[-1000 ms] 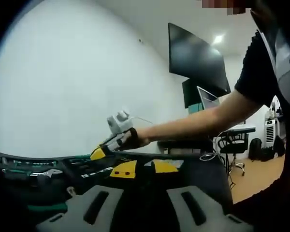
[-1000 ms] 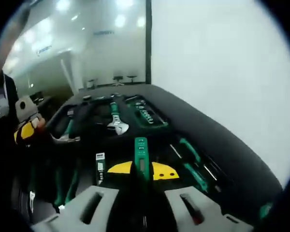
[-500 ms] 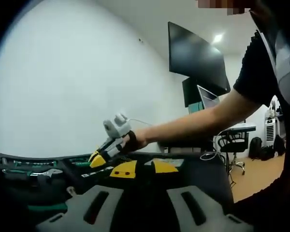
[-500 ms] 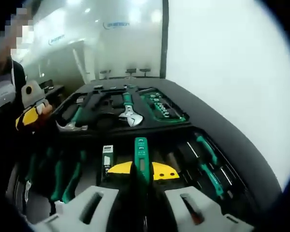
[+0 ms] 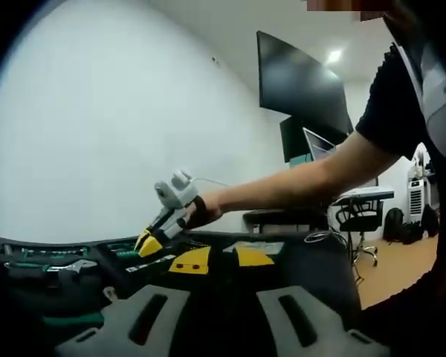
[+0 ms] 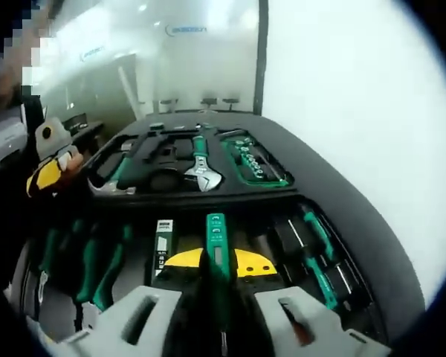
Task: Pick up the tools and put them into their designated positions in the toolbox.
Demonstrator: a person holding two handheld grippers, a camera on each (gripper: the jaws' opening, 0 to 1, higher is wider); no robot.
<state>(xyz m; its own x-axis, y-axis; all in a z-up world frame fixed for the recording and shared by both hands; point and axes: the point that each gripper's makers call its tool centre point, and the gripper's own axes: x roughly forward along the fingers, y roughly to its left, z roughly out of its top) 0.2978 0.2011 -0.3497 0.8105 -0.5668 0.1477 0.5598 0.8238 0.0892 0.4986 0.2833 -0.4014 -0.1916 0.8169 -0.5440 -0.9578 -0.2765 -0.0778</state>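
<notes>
Between the right tongs (image 6: 219, 312), whose jaws clamp it, a green tool (image 6: 216, 256) points forward over the open toolbox (image 6: 334, 223); compared with a second ago this view sits lower and closer to the tray. Beyond it, an adjustable wrench (image 6: 204, 169) lies in its recess. Seen from the left tongs (image 5: 221, 316), which stand apart and empty, the right tongs have dipped leftward toward the toolbox.

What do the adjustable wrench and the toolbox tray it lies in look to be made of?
The adjustable wrench: its head looks like bright polished or plated metal, since it glints silver; the handle carries a green grip, probably rubber or plastic. The toolbox tray looks like matte black moulded plastic or foam, with shaped recesses and no shine; which of the two I cannot tell.
</notes>
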